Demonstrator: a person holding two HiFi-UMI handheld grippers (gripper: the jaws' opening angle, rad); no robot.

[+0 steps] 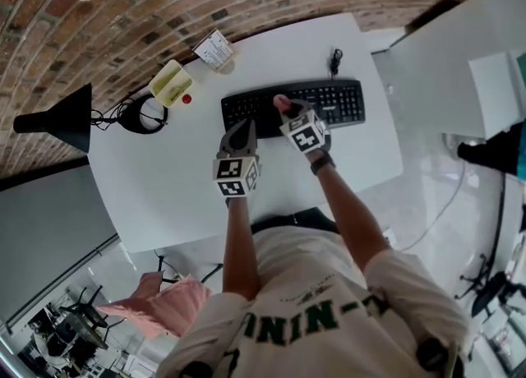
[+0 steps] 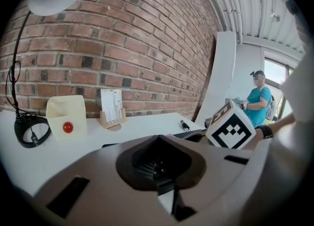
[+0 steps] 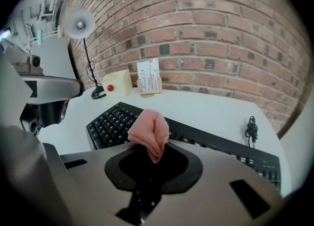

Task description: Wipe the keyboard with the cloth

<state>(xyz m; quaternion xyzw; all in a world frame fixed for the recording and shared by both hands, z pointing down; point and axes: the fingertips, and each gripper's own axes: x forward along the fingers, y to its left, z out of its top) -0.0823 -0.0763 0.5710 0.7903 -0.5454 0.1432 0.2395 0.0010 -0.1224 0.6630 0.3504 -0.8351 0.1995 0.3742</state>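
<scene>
My right claw is clenched on the pink cloth, which sits over the left-middle keys of the keyboard; I can't tell if it touches them. My left claw is closed on nothing, at the keyboard's near-left edge, above the white table. The lamp is far left.
</scene>
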